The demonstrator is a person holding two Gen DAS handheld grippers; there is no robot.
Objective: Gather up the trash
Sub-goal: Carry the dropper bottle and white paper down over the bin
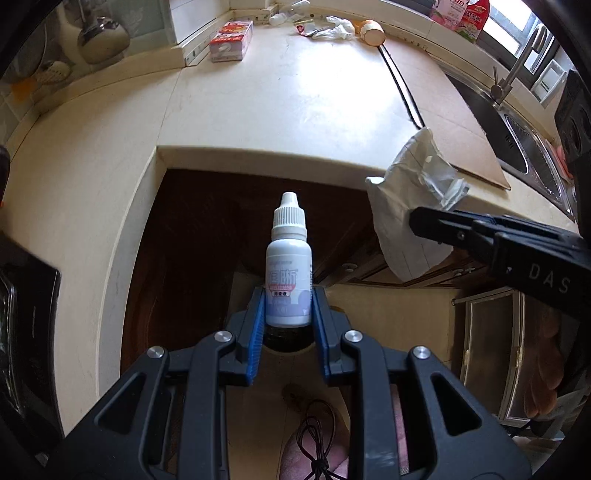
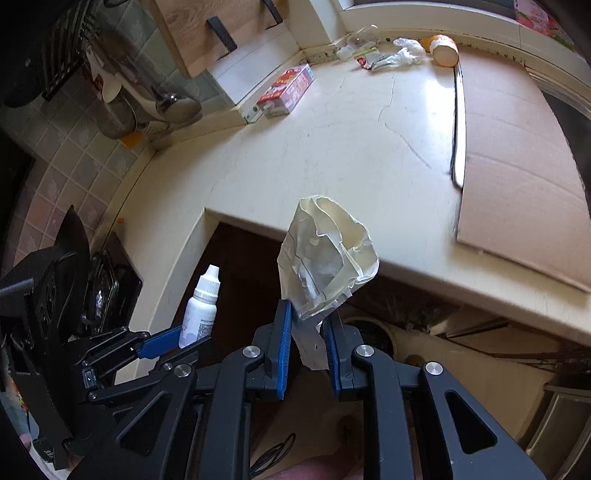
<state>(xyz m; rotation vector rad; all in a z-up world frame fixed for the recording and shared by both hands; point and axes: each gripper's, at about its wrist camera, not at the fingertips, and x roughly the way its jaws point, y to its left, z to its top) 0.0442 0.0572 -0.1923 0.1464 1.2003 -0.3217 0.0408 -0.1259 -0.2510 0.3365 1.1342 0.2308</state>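
Our left gripper (image 1: 289, 306) pinches a small white dropper bottle (image 1: 289, 258) by its lower body, cap pointing away from us, out over the dark cabinet front below the edge of the cream surface (image 1: 295, 103). Our right gripper (image 2: 309, 332) is pressed together on a crumpled white wrapper (image 2: 325, 254), which sticks up past the blue pads, also just off the surface's edge and beside the bottle.

From the left wrist we see the printed front label of the bottle, plus a steel sink (image 1: 517, 140) and faucet (image 1: 517, 66) at the far right of the surface; the right wrist shows neither. The right wrist instead gives us hanging utensils (image 2: 147, 99) on a tiled wall left of the surface, and the bottle only from its side.

Both views show more litter at the back of the surface: a red and white box (image 1: 232, 40), clear crumpled plastic (image 1: 334, 29) and a tan roll (image 1: 373, 31) beside a cardboard sheet (image 1: 454, 122).

The label's text is too small for us to read. A dark round opening under the bottle is mostly covered by the gripper. The wrapper's lower end vanishes between the pads.
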